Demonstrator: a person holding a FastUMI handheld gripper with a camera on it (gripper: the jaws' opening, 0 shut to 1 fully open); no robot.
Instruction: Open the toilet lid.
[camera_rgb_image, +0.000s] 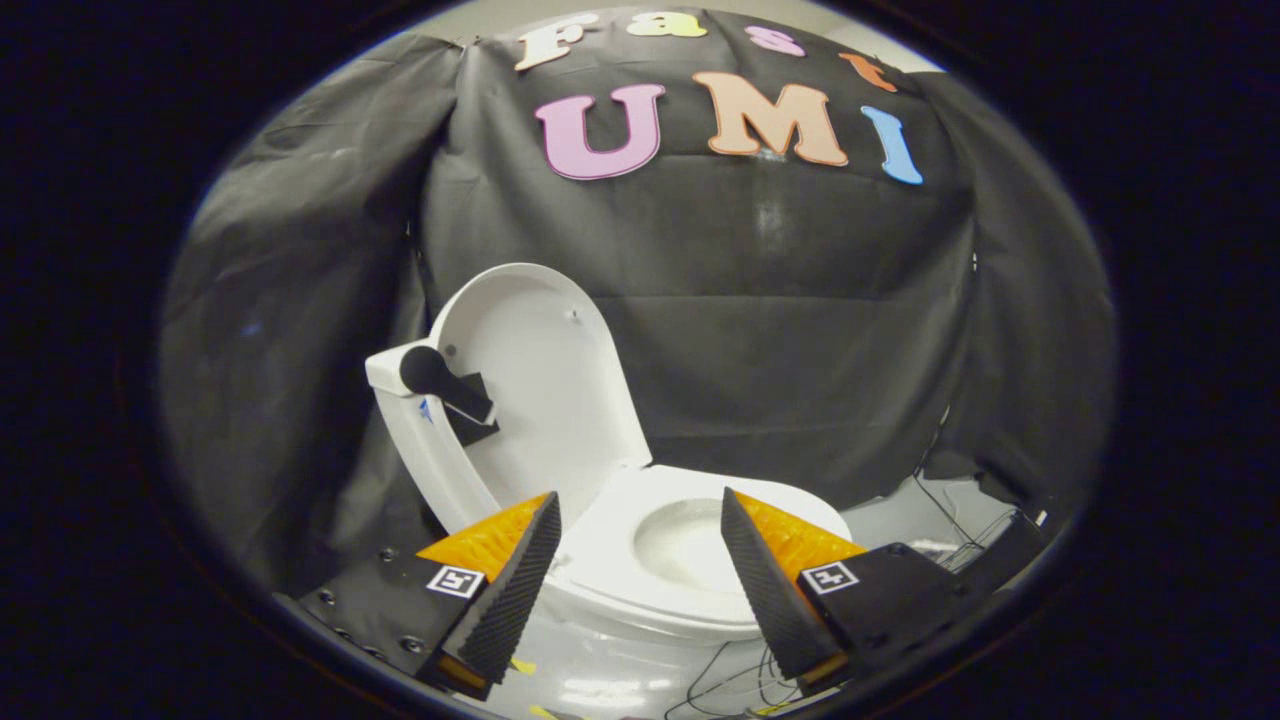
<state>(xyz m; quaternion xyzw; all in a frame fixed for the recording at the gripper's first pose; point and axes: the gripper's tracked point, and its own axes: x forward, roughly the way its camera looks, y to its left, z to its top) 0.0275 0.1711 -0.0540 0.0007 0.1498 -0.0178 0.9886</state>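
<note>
A white toilet stands ahead of me against the black cloth. Its lid (545, 385) is raised upright and leans back on the tank (425, 445), which carries a black flush handle (445, 385). The seat (640, 575) lies flat over the bowl (685, 545), showing between and just beyond my fingers. My gripper (640, 510) is open, with a wide gap between its fingers and nothing held. The left fingertip sits near the foot of the lid without touching it.
Black cloth walls close in behind and on both sides of the toilet. Thin dark cables (950, 530) run over the pale floor to the right of the bowl, and more cables (735, 675) lie on the floor below the seat.
</note>
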